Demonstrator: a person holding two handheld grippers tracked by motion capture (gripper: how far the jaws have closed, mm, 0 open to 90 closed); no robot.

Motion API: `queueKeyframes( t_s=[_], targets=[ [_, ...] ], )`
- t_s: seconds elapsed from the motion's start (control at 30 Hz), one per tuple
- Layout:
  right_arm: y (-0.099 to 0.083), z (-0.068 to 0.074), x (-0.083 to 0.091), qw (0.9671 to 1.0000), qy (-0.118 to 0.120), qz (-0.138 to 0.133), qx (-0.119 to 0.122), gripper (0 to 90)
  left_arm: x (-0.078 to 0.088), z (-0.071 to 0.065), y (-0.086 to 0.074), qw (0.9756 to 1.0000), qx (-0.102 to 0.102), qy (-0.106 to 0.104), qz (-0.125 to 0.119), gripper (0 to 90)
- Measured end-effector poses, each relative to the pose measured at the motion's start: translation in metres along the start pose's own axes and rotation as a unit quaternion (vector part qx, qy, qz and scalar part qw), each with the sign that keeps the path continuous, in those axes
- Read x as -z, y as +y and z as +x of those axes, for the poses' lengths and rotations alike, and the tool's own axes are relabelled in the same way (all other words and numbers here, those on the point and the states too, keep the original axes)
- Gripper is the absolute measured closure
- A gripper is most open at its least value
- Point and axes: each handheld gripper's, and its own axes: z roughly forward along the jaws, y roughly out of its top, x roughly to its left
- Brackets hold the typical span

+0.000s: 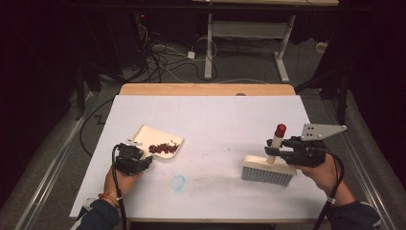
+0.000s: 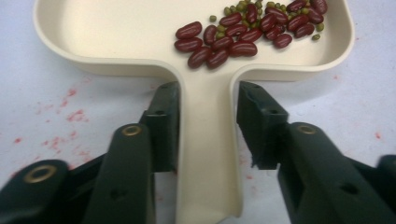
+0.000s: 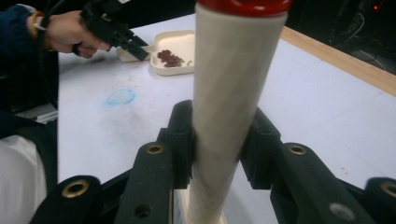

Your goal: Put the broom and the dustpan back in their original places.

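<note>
A dark lab: loose cables [image 1: 163,57] on the floor, a height-adjustable desk [image 1: 249,28] behind.

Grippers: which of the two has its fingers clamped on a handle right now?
The right gripper: its fingers press both sides of the brush handle. The left gripper straddles the dustpan handle with a gap at its right finger.
</note>
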Motion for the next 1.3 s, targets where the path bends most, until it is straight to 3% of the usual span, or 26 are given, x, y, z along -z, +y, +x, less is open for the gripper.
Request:
queueKeyframes(
  t_s=[0.23,0.33,0.43,0.53,0.63,0.67,0.77,0.87,0.93,0.97,1.1,1.2,1.3],
  targets=[
    [0.007,-0.024,-0.021,0.9987,-0.043,0.016,-0.023,64.1,0.004,-0.012,-0.002,0.9997,-0.019,-0.016,-0.002,51.1],
    [0.007,-0.033,-0.032,0.9964,-0.068,0.026,-0.044,62.7,0.006,-0.014,-0.003,0.9994,-0.025,-0.025,-0.005,50.3],
    [0.005,-0.043,-0.040,0.9933,-0.090,0.027,-0.068,62.1,0.011,-0.016,-0.003,0.9979,-0.053,-0.033,-0.016,46.9],
    [0.002,-0.054,-0.047,0.9901,-0.102,0.026,-0.092,61.4,0.021,-0.020,-0.006,0.9920,-0.116,-0.026,-0.044,41.4],
    [-0.001,-0.060,-0.053,0.9871,-0.118,0.033,-0.104,60.5,0.031,-0.019,-0.009,0.9834,-0.159,-0.046,-0.074,34.5],
    [-0.002,-0.062,-0.055,0.9861,-0.123,0.037,-0.105,59.9,0.034,-0.019,-0.011,0.9806,-0.169,-0.051,-0.086,34.2],
    [-0.004,-0.066,-0.060,0.9817,-0.147,0.046,-0.113,58.7,0.045,-0.017,-0.017,0.9702,-0.193,-0.038,-0.141,31.2],
    [-0.004,-0.069,-0.065,0.9786,-0.168,0.052,-0.107,57.5,0.051,-0.016,-0.022,0.9632,-0.213,-0.042,-0.159,26.8],
    [-0.004,-0.071,-0.070,0.9774,-0.173,0.055,-0.108,57.4,0.053,-0.017,-0.025,0.9602,-0.220,-0.044,-0.167,24.0],
    [-0.004,-0.072,-0.073,0.9770,-0.175,0.057,-0.108,57.2,0.054,-0.018,-0.028,0.9593,-0.223,-0.045,-0.168,23.9],
    [-0.005,-0.075,-0.084,0.9724,-0.193,0.070,-0.112,56.3,0.052,-0.020,-0.036,0.9612,-0.224,-0.048,-0.154,21.9],
    [-0.007,-0.078,-0.091,0.9659,-0.216,0.086,-0.114,53.3,0.049,-0.022,-0.039,0.9609,-0.230,-0.051,-0.145,21.0],
    [-0.009,-0.081,-0.096,0.9570,-0.247,0.095,-0.120,45.7,0.047,-0.025,-0.040,0.9603,-0.232,-0.053,-0.146,20.9]
  ],
)
